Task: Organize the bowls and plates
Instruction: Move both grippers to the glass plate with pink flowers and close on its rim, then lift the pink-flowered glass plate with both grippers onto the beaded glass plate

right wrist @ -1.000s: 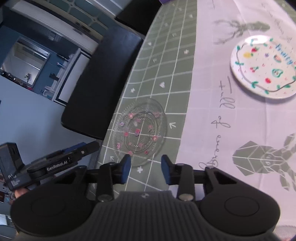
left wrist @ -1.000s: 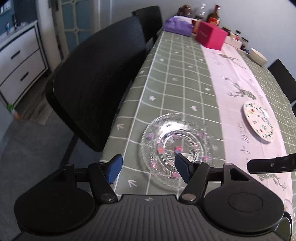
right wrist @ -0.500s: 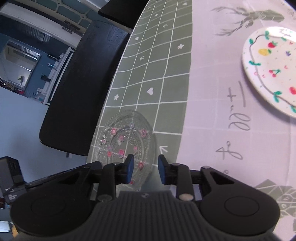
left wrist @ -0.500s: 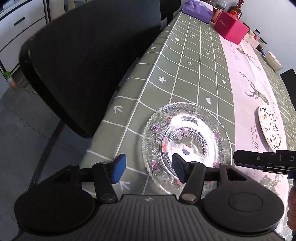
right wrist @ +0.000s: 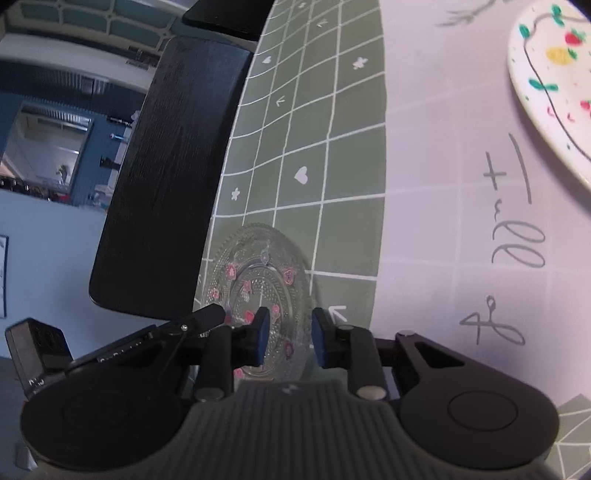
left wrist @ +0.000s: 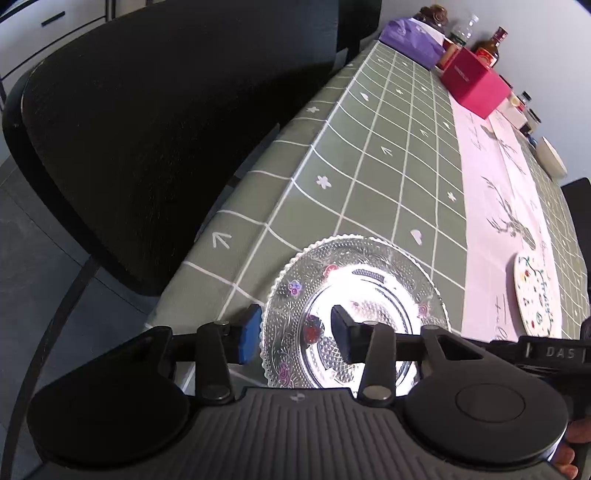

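A clear glass plate [left wrist: 354, 295] with small pink flowers lies flat near the table's near-left edge; it also shows in the right wrist view [right wrist: 258, 288]. My left gripper [left wrist: 295, 334] is open, its jaws straddling the plate's left rim. My right gripper [right wrist: 288, 339] is open, its jaws over the plate's right rim. A white plate [left wrist: 535, 295] painted with fruit lies to the right on the pale runner, also seen in the right wrist view [right wrist: 546, 81]. A white bowl [left wrist: 552, 155] sits far back.
A black chair [left wrist: 147, 147] stands tight against the table's left edge. A pink box [left wrist: 474, 86], a purple packet [left wrist: 410, 35], bottles and jars crowd the far end. The green checked tablecloth [left wrist: 388, 166] covers the table.
Both grippers have moved in onto the glass plate from opposite sides and lower. The right jaws have narrowed a little. The plate has not moved.
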A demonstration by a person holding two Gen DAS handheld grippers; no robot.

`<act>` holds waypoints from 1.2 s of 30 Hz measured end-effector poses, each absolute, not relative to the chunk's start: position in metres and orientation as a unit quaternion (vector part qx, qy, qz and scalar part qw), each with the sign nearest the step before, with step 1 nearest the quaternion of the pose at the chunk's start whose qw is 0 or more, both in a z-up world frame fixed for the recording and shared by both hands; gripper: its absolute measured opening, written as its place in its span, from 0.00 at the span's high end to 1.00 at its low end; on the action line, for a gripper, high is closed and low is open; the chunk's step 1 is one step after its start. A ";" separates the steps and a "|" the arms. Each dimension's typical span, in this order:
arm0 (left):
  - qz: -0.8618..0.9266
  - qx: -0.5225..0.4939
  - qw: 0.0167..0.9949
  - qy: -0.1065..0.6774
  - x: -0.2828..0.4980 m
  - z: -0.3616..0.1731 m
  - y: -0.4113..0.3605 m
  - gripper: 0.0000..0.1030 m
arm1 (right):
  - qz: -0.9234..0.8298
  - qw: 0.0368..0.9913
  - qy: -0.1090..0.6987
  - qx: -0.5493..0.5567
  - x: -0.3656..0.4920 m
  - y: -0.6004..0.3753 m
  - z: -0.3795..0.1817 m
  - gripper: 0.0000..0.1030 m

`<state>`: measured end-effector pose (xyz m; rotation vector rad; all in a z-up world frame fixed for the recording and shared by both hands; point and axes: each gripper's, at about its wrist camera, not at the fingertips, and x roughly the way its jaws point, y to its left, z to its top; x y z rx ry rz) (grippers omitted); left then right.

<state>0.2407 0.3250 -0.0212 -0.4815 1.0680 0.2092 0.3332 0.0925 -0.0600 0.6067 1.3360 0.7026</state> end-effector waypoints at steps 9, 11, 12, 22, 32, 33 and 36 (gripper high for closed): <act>0.157 -0.258 0.818 0.489 0.238 -0.019 0.331 0.85 | 0.332 0.718 0.568 0.230 0.324 0.099 -0.053 0.96; 0.166 -0.221 0.826 0.492 0.237 -0.015 0.323 0.85 | 0.339 0.712 0.569 0.232 0.322 0.102 -0.053 0.96; 0.166 -0.207 0.827 0.495 0.237 -0.014 0.320 0.85 | 0.343 0.708 0.570 0.237 0.321 0.102 -0.052 0.96; 0.139 -0.243 0.810 0.515 0.230 -0.010 0.313 0.86 | 0.348 0.722 0.546 0.244 0.316 0.083 -0.039 0.96; 0.096 -0.219 0.821 0.518 0.236 -0.004 0.282 0.88 | 0.315 0.715 0.552 0.291 0.299 0.041 -0.047 0.96; 0.086 -0.216 0.820 0.522 0.237 -0.004 0.277 0.88 | 0.310 0.714 0.554 0.297 0.296 0.035 -0.048 0.96; 0.037 -0.178 0.831 0.525 0.240 -0.007 0.259 0.88 | 0.297 0.721 0.550 0.300 0.289 0.016 -0.049 0.96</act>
